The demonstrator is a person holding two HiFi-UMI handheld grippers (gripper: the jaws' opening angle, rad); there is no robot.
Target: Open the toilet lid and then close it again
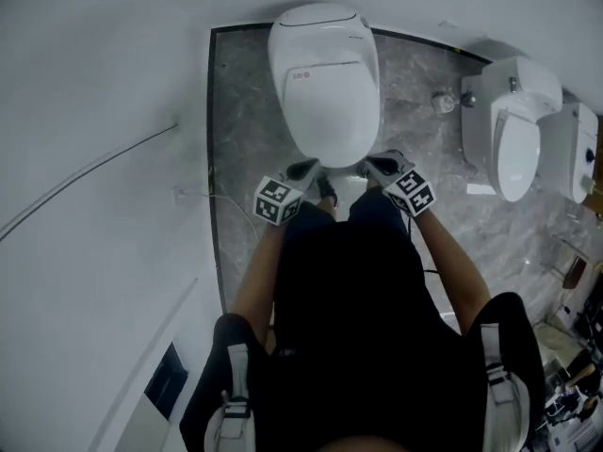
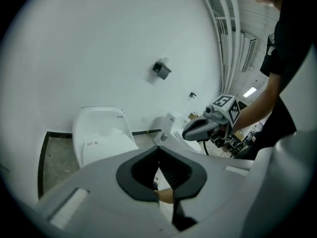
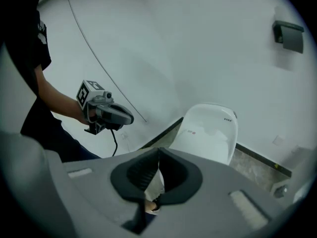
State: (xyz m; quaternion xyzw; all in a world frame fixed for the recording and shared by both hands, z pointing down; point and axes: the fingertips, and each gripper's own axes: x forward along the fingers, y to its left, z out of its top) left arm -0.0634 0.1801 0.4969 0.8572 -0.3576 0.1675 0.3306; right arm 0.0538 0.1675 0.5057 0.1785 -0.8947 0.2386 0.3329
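Toilet (image 1: 325, 83) sits at 12 o'clock from where I stand. It is glossy white ceramic and plastic, egg-shaped, with a squarer tank block behind it. The toilet lid (image 1: 325, 102) lies down over the bowl: one smooth, shallow-domed oval with a small red mark near its hinge end.

Left gripper (image 1: 303, 170): jaws together, tips meeting, nothing between them. It hangs just short of the lid's front edge and is clear of it. Right gripper (image 1: 380, 166): the same, jaws closed on nothing and level with its twin. The two sit at roughly 11 and 1 o'clock off my knees. Both shells are matt grey plastic with dark ribbed pads inside, and each carries a checkered marker cube.

The floor (image 1: 240, 111) is grey veined stone, polished, with a dark border strip. The wall (image 1: 94, 111) at 9 o'clock is plain flat white, and a thin cable (image 1: 85, 182) runs across it. A second toilet (image 1: 513, 130), also white and rounded, stands at 2 o'clock. A small dark box (image 2: 161, 70) is fixed to the wall above the tank.
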